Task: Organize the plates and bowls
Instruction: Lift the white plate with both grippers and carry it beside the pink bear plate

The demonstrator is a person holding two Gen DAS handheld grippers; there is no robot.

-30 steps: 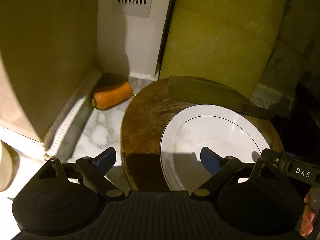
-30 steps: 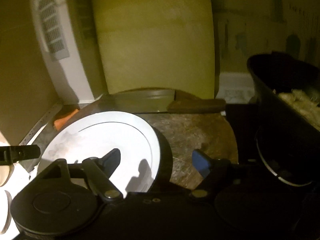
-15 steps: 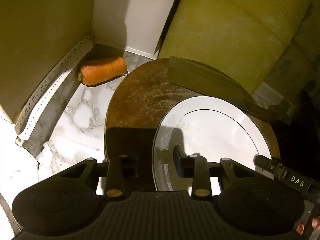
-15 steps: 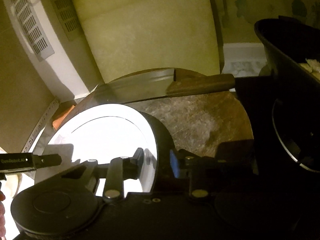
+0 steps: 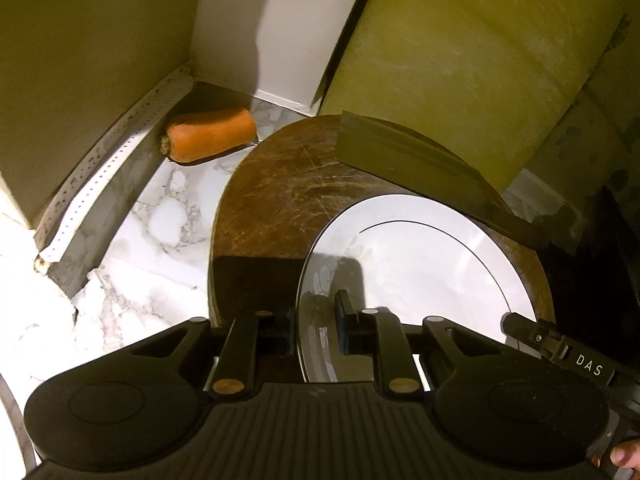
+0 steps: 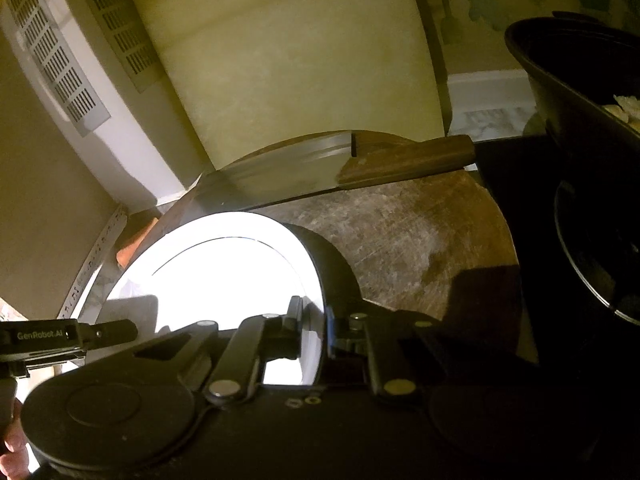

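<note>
Left gripper: jaws, spread wide a second ago, are now drawn in and still closing on the left rim of the white plate, one pad under the rim, one on top. Right gripper: likewise narrowed from a wide spread and still closing, the plate's right rim pinched between its pads. Both tools are pitched downward toward the plate and have been rolled slightly since the earlier frames; a fingertip of the right hand is seen at the lower corner of the left view, and part of the left hand at the lower corner of the right view. Plate: lying on a round wooden chopping board, toward its near right part, close to the board's edge. Cleaver: laid across the far side of the board, its blade just behind the plate. Carrot piece: on the marble counter in the back corner, apart from the board. Dark pot: standing right of the board. Open counter is seen to the board's left.
</note>
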